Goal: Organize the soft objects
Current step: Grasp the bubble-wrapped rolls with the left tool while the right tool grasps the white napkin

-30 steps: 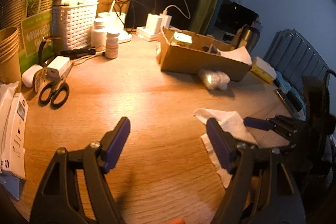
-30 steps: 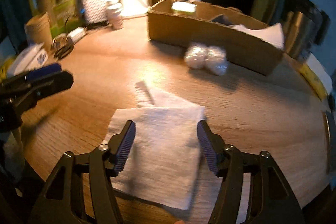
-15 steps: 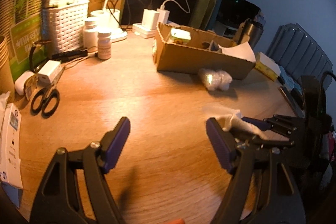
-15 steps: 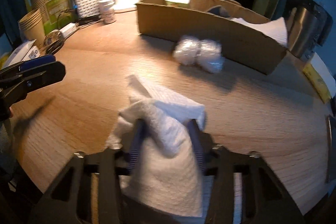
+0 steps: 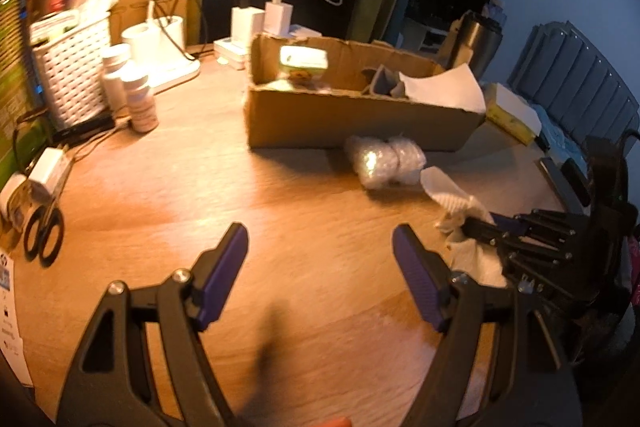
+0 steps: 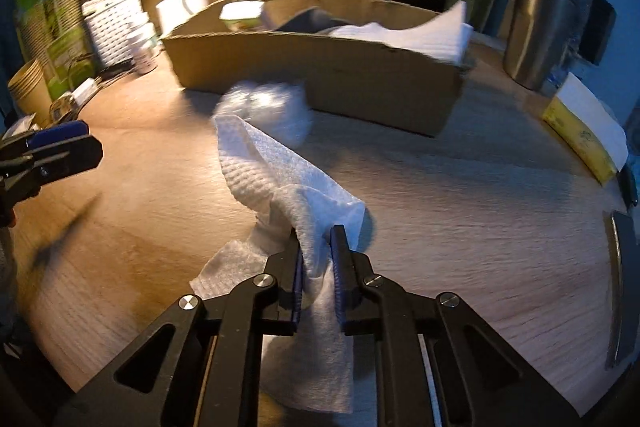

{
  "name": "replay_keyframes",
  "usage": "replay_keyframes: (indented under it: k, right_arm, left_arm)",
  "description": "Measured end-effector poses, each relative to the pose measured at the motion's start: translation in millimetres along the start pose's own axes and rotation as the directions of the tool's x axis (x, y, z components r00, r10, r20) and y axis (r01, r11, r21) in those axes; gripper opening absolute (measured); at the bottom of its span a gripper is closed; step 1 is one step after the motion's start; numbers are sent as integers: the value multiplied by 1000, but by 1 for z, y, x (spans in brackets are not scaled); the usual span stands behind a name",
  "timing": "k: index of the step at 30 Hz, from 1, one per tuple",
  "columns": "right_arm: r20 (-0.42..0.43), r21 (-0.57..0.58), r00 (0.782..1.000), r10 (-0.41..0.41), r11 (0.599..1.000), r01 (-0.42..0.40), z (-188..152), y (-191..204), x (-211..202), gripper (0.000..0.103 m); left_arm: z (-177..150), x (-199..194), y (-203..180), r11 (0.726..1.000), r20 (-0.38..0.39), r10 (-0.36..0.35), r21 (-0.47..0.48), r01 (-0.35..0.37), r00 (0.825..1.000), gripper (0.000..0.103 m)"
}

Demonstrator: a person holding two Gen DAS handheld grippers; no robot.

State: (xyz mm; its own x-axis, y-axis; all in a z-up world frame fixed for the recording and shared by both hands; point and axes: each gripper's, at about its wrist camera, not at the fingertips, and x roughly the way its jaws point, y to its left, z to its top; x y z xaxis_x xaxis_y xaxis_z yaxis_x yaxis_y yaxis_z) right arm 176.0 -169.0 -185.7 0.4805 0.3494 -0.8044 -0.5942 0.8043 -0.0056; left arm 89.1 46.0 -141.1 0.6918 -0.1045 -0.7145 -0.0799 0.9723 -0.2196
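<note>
My right gripper (image 6: 316,251) is shut on a white paper towel (image 6: 280,187) and holds it bunched up above the wooden table; it also shows in the left wrist view (image 5: 456,203), at the right. A clear plastic-wrapped bundle (image 5: 386,163) lies on the table in front of an open cardboard box (image 5: 360,115) that holds white paper and other items. In the right wrist view the bundle (image 6: 268,111) sits just beyond the towel, before the box (image 6: 320,67). My left gripper (image 5: 320,267) is open and empty over bare table.
A white basket (image 5: 72,79), pill bottles (image 5: 140,99), lamp base and chargers stand at the back left. Scissors (image 5: 44,231) and tape lie at the left edge. A steel tumbler (image 6: 540,35) and a yellow box (image 6: 580,135) stand at the right.
My right gripper closed on the flat paper towel, bunched it and lifted it, moving toward the box. My left gripper stayed open and moved forward a little.
</note>
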Motion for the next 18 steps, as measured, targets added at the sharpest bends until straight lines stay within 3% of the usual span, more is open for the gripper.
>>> replay_keyframes:
  k: [12,18]
  right_arm:
    - [19,75,1000,4,997,-6,16,-62,5,12]
    - [31,108,999,44,993,-47,13,-81,6,12]
  left_arm:
    - [36,45,-39,999,-52,22,38,-20,998,76]
    - [53,70,-61,999,-73,7,48,-4,997,76]
